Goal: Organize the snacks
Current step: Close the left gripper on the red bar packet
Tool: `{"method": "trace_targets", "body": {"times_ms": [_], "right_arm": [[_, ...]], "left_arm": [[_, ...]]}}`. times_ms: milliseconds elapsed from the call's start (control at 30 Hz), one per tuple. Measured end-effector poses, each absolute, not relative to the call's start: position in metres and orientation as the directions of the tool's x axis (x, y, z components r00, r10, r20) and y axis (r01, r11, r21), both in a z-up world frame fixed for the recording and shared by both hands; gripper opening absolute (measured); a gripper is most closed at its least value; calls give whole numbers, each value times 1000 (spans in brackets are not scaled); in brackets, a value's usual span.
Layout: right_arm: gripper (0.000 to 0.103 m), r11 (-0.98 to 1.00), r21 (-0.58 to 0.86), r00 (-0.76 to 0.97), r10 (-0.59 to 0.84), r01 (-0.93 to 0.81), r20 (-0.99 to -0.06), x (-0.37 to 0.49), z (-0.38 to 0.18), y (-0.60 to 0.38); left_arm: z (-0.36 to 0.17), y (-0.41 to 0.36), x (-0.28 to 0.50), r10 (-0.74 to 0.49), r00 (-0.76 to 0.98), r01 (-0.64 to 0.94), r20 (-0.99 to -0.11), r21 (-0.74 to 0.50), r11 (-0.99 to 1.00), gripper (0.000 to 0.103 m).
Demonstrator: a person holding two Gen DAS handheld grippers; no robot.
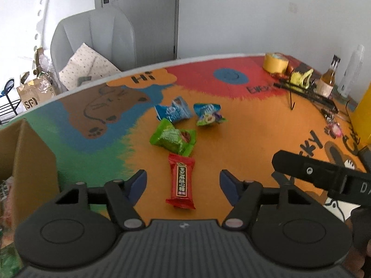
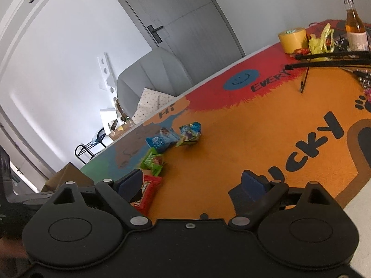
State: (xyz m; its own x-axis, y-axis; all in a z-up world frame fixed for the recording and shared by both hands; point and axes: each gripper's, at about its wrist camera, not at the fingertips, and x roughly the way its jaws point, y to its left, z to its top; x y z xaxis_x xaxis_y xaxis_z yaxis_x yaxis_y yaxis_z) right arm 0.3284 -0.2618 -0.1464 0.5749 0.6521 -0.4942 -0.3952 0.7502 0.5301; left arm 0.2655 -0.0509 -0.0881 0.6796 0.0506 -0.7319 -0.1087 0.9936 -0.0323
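Several snack packets lie on the colourful mat (image 1: 243,139): a red bar packet (image 1: 181,180), a green packet (image 1: 172,137), a blue packet (image 1: 174,111) and a blue-green packet (image 1: 208,114). My left gripper (image 1: 183,183) is open, its fingers either side of the red packet, just above it. A cardboard box (image 1: 25,162) stands at the left. My right gripper (image 2: 192,185) is open and empty over the orange mat (image 2: 231,139), with the red packet (image 2: 146,194) by its left finger. The green (image 2: 153,161) and blue (image 2: 160,140) packets lie beyond.
A yellow tape roll (image 1: 276,62), a glass bottle (image 1: 329,78), a yellow bag (image 1: 300,77) and black wire racks (image 1: 308,92) crowd the mat's far right. A grey chair (image 1: 97,41) stands behind the table. The right gripper's body (image 1: 324,176) shows at the right of the left wrist view.
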Motion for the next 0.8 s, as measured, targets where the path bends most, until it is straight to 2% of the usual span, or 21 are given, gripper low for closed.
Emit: {"method": "trace_targets", "body": {"times_ms": [100,367,467,533,800], "right_arm": [[93,749,535,569,653,-390,-500,333,-151,-262],[93,743,543,546,662,-392,-513,346,-159,-258],[93,739,542,535,669,-400,-516,349,-162,-253],[92,735,544,526,674,-405,-519,351,-163,-248],[89,714,548,486,700,-436,-524,360,-166,-226]], "left_arm": [[-96,-54,274,54,663,-102,-747,-19,995,67],[-117,-55,291,44,613,-97,-789,-20,995,50],[-120,-54,292,60,618,-104,-784,-6,995,39],[-119,-51,294,66,622,-114,-780,-7,993,21],[-105,-33,291,94,647,-165,-757,-18,986,19]]}}
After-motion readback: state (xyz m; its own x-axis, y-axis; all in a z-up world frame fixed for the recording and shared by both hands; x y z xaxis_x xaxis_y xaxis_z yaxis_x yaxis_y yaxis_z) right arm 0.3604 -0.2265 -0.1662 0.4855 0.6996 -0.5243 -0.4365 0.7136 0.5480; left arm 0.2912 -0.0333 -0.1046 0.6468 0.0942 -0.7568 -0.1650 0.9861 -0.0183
